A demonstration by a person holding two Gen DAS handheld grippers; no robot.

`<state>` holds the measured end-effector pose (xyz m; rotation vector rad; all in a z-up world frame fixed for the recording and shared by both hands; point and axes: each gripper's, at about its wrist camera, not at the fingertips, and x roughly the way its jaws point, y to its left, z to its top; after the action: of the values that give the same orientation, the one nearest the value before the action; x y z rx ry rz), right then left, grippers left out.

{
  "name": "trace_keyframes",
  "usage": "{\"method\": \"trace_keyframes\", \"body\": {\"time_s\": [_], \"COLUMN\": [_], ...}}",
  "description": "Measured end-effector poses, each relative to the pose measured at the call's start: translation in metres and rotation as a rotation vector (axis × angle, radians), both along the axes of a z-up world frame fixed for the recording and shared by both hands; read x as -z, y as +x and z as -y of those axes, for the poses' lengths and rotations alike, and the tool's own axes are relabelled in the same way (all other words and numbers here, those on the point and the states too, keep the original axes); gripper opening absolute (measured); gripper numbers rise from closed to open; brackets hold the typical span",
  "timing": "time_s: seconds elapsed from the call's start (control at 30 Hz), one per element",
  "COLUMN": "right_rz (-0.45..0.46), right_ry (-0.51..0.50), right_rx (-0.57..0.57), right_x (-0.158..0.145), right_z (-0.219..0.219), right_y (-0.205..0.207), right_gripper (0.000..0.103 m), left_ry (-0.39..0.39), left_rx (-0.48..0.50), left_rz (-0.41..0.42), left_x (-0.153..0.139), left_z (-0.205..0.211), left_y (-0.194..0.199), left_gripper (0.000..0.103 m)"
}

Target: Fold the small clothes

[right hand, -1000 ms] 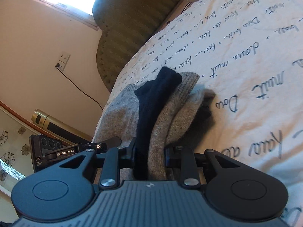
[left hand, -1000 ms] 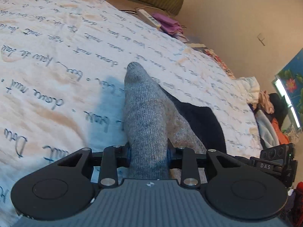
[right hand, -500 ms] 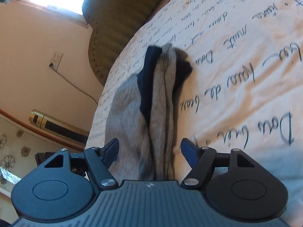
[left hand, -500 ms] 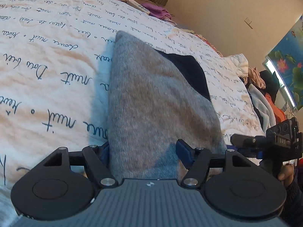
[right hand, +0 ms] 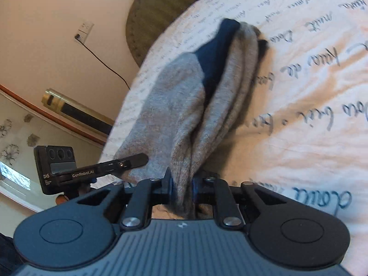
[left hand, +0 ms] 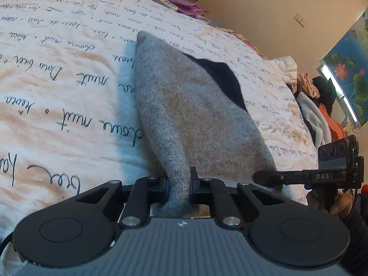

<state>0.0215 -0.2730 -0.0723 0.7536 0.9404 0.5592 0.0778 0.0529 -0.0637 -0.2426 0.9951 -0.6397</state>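
Note:
A grey sock with a dark navy part lies on a white bedspread printed with handwriting. My left gripper is shut on the sock's near left corner. The same sock shows in the right wrist view, bunched into folds, its navy part towards the far end. My right gripper is shut on its near edge. Each gripper shows in the other's view, the right one at the sock's right corner and the left one at its left corner.
A pile of clothes lies at the bed's right edge. A remote and purple cloth lie at the far end. An olive headboard, a wall socket with cable and a gold-black bar are to the left.
Half a second ago both grippers were open around the sock. Now both have shut on its near edge, one at each corner.

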Motion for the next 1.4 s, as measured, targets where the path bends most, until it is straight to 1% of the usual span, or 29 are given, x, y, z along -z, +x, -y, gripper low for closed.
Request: {"method": "trace_keyframes", "body": {"time_s": [0.03,0.07,0.13,0.2,0.23,0.3,0.37,0.4,0.43,0.47,0.5,0.53,0.57,0.6,0.63,0.67,0.7,0.73,0.8,0.87,0.9,0.97,1.03,1.13,1.17,1.2,1.27,1.33,1.4], "right_rz": [-0.022,-0.036,-0.037,0.011,0.047,0.133,0.216,0.245,0.265,0.285,0.294,0.281,0.253,0.212,0.163,0.139,0.186,0.198,0.177,0.159,0.172,0.233,0.255,0.214,0.177,0.135,0.206,0.2,0.207], "right_ry": [0.003,0.023,0.039,0.009,-0.033,-0.121,-0.152,-0.141,-0.128,-0.118,-0.109,-0.098,-0.1,-0.131,-0.171,-0.188,-0.169,-0.149,-0.15,-0.181,-0.19,-0.168,-0.147,-0.182,-0.231,-0.292,-0.297,-0.309,-0.36], "right_rx": [0.024,0.036,0.072,0.114,0.138,0.174,0.186,0.184,0.187,0.188,0.188,0.184,0.18,0.186,0.19,0.185,0.189,0.19,0.191,0.195,0.206,0.224,0.232,0.214,0.204,0.193,0.188,0.197,0.207], "right_x": [0.006,0.01,0.006,-0.008,-0.019,-0.042,-0.062,-0.069,-0.073,-0.075,-0.074,-0.068,-0.061,-0.051,-0.038,-0.023,-0.014,-0.009,-0.012,-0.026,-0.035,-0.054,-0.064,-0.056,-0.047,-0.033,-0.022,-0.028,-0.044], "right_z": [0.001,0.004,0.009,0.013,0.012,0.006,-0.006,-0.013,-0.021,-0.028,-0.036,-0.038,-0.041,-0.044,-0.046,-0.045,-0.041,-0.037,-0.033,-0.034,-0.034,-0.033,-0.036,-0.047,-0.051,-0.055,-0.055,-0.055,-0.058], "right_y": [0.0,-0.001,-0.004,-0.011,-0.013,-0.011,0.0,0.01,0.02,0.032,0.044,0.057,0.068,0.078,0.083,0.083,0.075,0.068,0.064,0.065,0.066,0.07,0.082,0.11,0.118,0.126,0.118,0.108,0.09], "right_gripper": [0.018,0.019,0.022,0.025,0.025,0.025,0.027,0.032,0.047,0.066,0.072,0.075,0.074,0.074,0.073,0.073,0.073,0.072,0.072,0.073,0.073,0.075,0.075,0.074,0.073,0.073,0.072,0.072,0.073], "left_ry": [0.007,0.018,0.065,0.136,0.171,0.225,0.242,0.248,0.261,0.278,0.309,0.339,0.359,0.369,0.377,0.373,0.355,0.348,0.333,0.313,0.306,0.301,0.303,0.314,0.324,0.326,0.33,0.321,0.295], "left_rx": [-0.006,-0.008,-0.026,-0.033,-0.04,-0.035,-0.006,0.016,0.044,0.068,0.092,0.113,0.138,0.169,0.184,0.176,0.167,0.168,0.163,0.164,0.166,0.159,0.157,0.141,0.136,0.131,0.127,0.117,0.115], "left_rz": [0.006,0.024,0.1,0.222,0.291,0.425,0.521,0.544,0.557,0.562,0.555,0.537,0.514,0.486,0.478,0.488,0.505,0.512,0.494,0.484,0.496,0.535,0.542,0.482,0.46,0.463,0.487,0.482,0.508], "left_x": [0.001,-0.002,-0.015,-0.034,-0.044,-0.06,-0.067,-0.065,-0.06,-0.053,-0.043,-0.033,-0.024,-0.012,-0.002,0.005,0.01,0.011,0.006,-0.003,-0.009,-0.018,-0.02,-0.006,0.001,0.008,0.009,0.0,-0.013], "left_z": [0.0,-0.001,-0.003,-0.005,-0.003,0.009,0.028,0.038,0.051,0.062,0.073,0.081,0.087,0.091,0.091,0.088,0.083,0.079,0.074,0.07,0.068,0.065,0.066,0.069,0.07,0.07,0.07,0.068,0.058], "left_y": [-0.002,-0.005,-0.015,-0.028,-0.035,-0.046,-0.051,-0.051,-0.051,-0.05,-0.05,-0.049,-0.049,-0.051,-0.054,-0.059,-0.064,-0.066,-0.066,-0.066,-0.068,-0.071,-0.071,-0.061,-0.057,-0.058,-0.063,-0.07,-0.078], "left_gripper": [0.024,0.036,0.038,0.039,0.041,0.05,0.063,0.063,0.063,0.064,0.063,0.062,0.062,0.062,0.063,0.063,0.063,0.063,0.063,0.06,0.06,0.063,0.065,0.065,0.066,0.066,0.066,0.062,0.062]}}
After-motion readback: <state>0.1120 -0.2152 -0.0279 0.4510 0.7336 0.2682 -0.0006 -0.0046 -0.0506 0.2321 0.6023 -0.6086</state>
